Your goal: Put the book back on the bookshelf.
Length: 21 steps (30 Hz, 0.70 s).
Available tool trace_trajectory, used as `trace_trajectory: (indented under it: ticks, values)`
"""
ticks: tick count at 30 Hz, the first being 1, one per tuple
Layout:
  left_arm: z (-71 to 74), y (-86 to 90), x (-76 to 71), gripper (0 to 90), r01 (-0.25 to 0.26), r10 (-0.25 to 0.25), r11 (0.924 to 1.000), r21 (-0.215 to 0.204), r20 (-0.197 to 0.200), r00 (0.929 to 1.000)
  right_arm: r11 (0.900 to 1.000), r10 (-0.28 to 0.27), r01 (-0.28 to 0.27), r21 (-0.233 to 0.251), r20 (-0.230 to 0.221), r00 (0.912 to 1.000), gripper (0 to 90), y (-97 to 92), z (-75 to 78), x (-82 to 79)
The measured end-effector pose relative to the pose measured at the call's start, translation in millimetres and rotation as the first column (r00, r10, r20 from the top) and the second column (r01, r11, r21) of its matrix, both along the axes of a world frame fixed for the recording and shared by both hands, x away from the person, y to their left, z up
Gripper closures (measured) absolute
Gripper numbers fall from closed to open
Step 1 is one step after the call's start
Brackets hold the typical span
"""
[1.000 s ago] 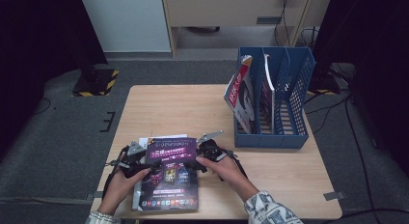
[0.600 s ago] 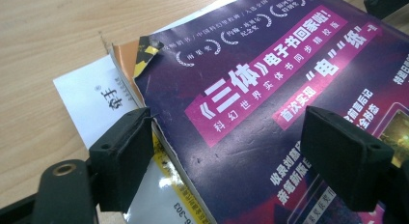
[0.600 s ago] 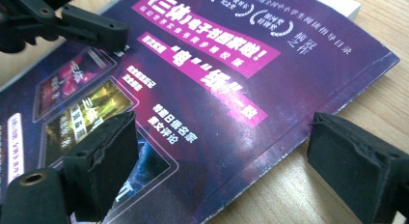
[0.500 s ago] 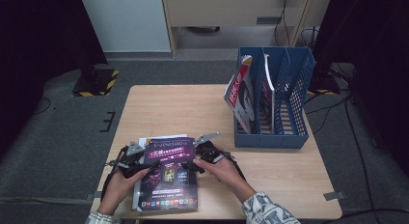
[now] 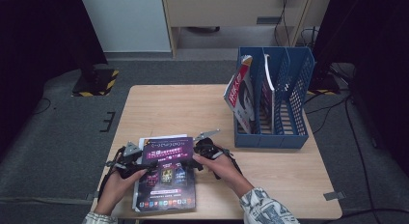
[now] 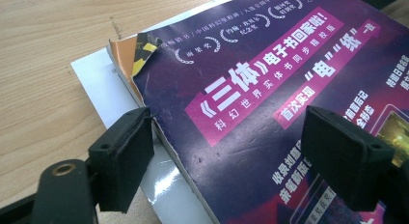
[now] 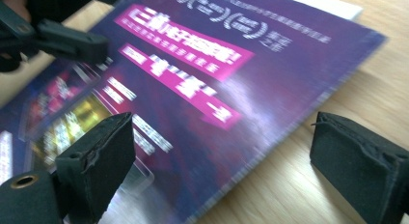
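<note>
Magazine (image 7: 193,98) print motion-blurred.

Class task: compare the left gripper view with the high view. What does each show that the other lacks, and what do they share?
Left gripper view: the torn orange-and-black corner of a cover under the purple magazine.
High view: the blue slotted plastic file rack holding upright magazines, plus the person's hands.
Shared: the purple magazine, the white sheet beneath, the light wooden table.
</note>
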State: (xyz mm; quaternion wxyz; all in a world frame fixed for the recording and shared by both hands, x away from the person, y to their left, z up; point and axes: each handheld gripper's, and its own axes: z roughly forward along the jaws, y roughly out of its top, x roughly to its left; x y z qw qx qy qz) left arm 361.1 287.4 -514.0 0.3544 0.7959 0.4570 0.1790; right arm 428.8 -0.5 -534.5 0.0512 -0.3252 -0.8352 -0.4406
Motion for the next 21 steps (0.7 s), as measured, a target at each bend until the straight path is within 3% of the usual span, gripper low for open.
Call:
trace_trajectory:
  ticks: [5, 7, 10, 12, 16, 21]
  values:
    - [-0.4, 0.2, -0.2, 18.7, 0.000, 0.000, 1.0000, -0.003, 0.002, 1.0000, 1.0000, 0.005, -0.005, -0.001, 0.000, 1.0000, 7.4, 5.5, -0.2, 4.6]
    - [-0.3, 0.2, 0.0, 18.6, 0.000, 0.000, 1.0000, -0.002, 0.000, 1.0000, 1.0000, -0.001, 0.001, -0.004, 0.001, 1.0000, 12.9, 5.3, 0.6, 5.4]
    - [-0.2, 0.2, 0.0, 18.6, 0.000, 0.000, 1.0000, -0.003, -0.001, 1.0000, 1.0000, 0.002, -0.002, -0.005, 0.007, 1.0000, 14.4, 4.8, 5.0, 3.7]
    - [-0.3, 0.8, 0.3, 18.5, 0.000, 0.000, 1.0000, -0.005, -0.003, 1.0000, 0.9995, -0.003, 0.002, 0.032, 0.026, 0.9997, 15.7, 2.9, 11.8, 1.8]
    - [-0.5, 1.8, 0.4, 18.5, 0.001, -0.001, 0.9999, -0.010, -0.005, 1.0000, 0.9952, 0.021, -0.022, 0.095, 0.013, 0.9997, 15.0, 1.7, 20.4, -1.7]
    - [-0.7, 1.6, 0.3, 18.4, -0.002, 0.002, 0.9999, -0.011, -0.004, 1.0000, 0.9931, 0.071, -0.072, 0.092, 0.011, 0.9974, 13.5, 9.4, 19.9, -8.2]
